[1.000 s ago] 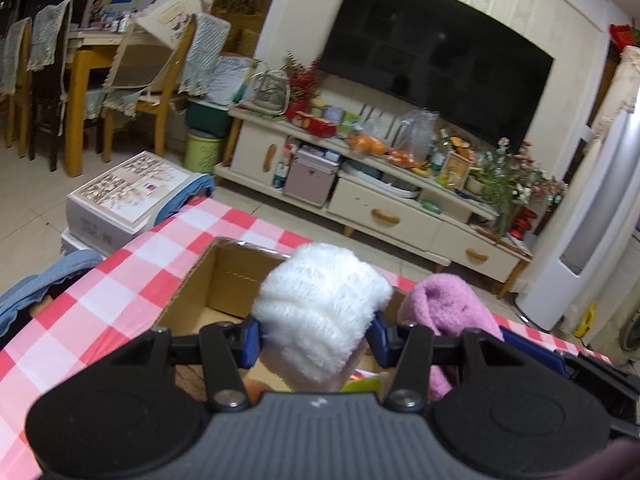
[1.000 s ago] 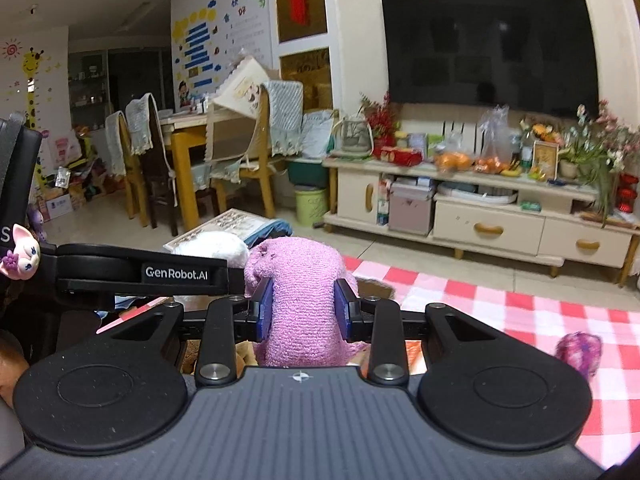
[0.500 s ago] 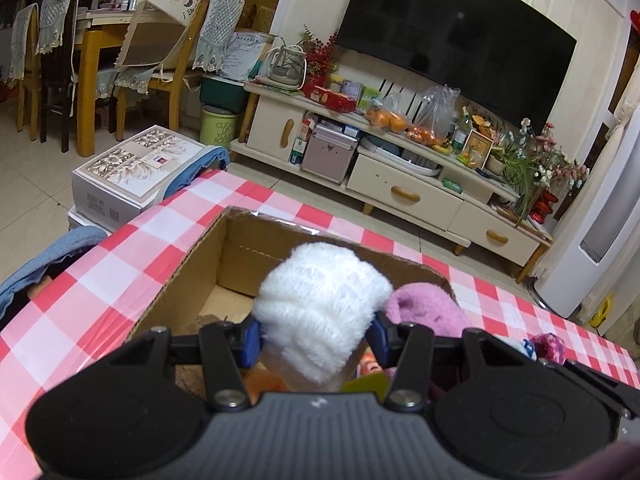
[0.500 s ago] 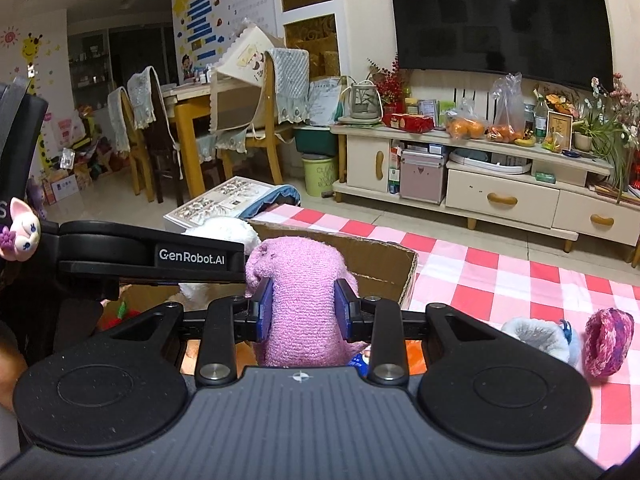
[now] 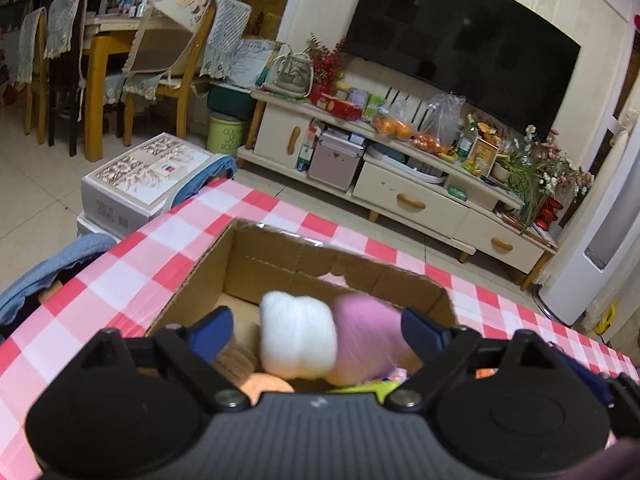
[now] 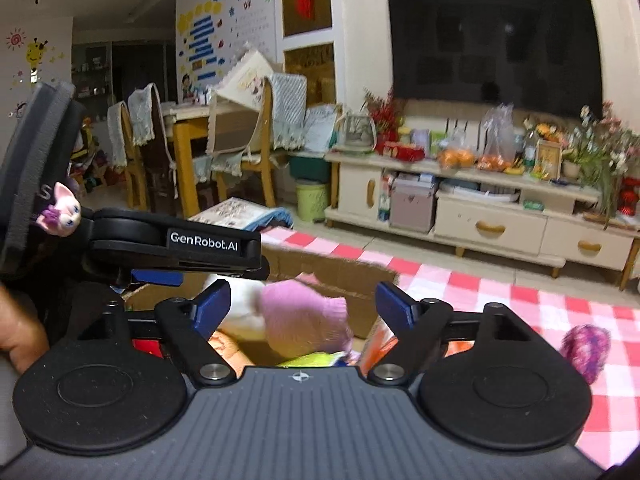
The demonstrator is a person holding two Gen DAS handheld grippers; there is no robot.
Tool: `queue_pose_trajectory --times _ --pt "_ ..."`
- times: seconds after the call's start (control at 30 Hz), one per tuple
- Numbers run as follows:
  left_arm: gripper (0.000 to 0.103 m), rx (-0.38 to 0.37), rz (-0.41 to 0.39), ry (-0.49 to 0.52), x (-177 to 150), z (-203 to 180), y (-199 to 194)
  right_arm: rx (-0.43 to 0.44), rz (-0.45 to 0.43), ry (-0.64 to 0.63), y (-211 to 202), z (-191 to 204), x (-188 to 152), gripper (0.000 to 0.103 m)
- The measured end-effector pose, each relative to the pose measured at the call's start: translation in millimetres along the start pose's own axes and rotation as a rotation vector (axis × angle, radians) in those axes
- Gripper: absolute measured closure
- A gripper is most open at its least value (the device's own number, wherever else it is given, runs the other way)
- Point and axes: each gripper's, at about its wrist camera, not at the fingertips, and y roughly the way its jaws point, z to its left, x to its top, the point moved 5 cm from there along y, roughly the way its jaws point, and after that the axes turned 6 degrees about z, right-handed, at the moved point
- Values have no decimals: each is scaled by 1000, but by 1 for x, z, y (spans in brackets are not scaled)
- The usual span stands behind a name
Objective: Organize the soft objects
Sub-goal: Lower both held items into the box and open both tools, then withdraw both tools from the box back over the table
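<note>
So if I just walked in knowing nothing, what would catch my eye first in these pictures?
Probably the two fluffy bundles blurred in mid-air over the open cardboard box: a white soft roll between the spread fingers of the left claw, and a pink soft roll between the open fingers of the right claw. Next, the red-and-white checked tablecloth under the box, and the big dark television on the far wall.

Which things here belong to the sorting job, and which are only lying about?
Job: fluffy white soft roll, fuzzy pink soft roll, open cardboard box, purple yarn ball.
Lying about: black television, bagged oranges, green bin.
</note>
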Motion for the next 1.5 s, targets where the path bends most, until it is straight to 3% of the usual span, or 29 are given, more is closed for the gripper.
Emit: queue_pose_trajectory --times 0.53,1.5 --pt "6 -63 -13 125 -18 -51 -13 -128 -36 95 -49 -44 -25 3" --pt "4 -106 47 310 -60 -143 4 -254 -1 252 -67 -71 -63 3"
